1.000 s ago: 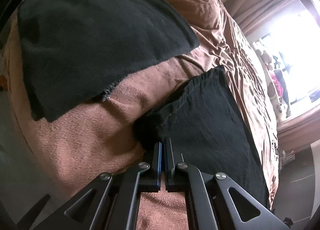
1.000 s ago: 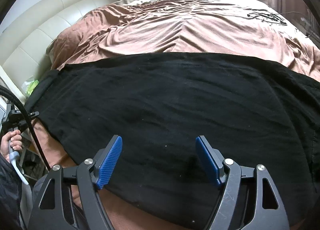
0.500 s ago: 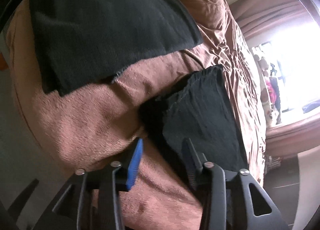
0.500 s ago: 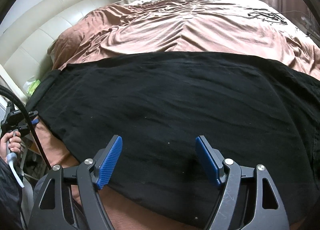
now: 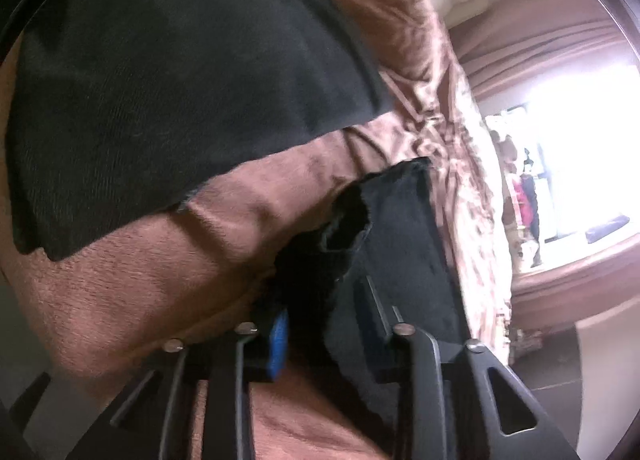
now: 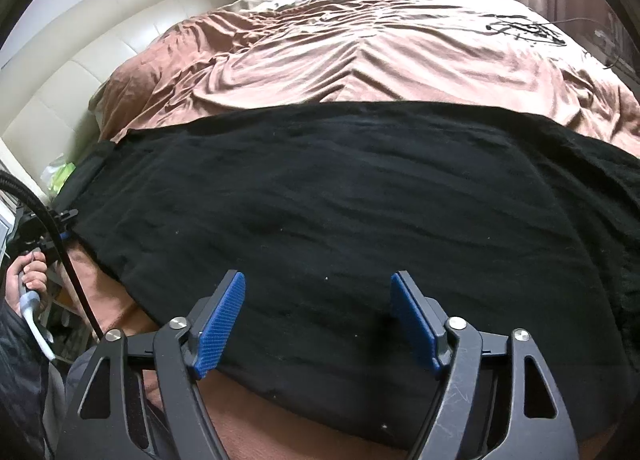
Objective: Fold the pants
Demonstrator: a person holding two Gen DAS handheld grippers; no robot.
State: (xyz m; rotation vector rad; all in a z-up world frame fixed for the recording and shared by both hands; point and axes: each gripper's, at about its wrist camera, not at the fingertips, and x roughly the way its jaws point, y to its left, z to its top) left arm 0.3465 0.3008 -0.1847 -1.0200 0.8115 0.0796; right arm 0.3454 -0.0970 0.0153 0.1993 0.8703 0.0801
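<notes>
The black pants (image 6: 340, 200) lie spread across the brown bed cover (image 6: 360, 52). In the left wrist view a wide part of the pants (image 5: 180, 100) fills the upper left. A narrower part (image 5: 400, 240) runs down to my left gripper (image 5: 328, 324). Its jaws are closing around that part's bunched near corner, which fills the gap between the pads; much of the left blue pad (image 5: 280, 340) still shows bare. My right gripper (image 6: 318, 316) hovers just over the pants' near edge, its jaws closing a little with only flat cloth beneath them.
A cream padded headboard (image 6: 80, 72) stands at the left. At the far left edge a person's hand (image 6: 32, 272) holds the other gripper, with a black cable (image 6: 68, 260) hanging by it. A tangle of black cord (image 6: 528, 30) lies far right on the cover.
My left gripper went from shut to open, pushed forward around the pants' corner, rolled, and its jaws then narrowed. The right jaws narrowed slightly; that hand stayed put.
</notes>
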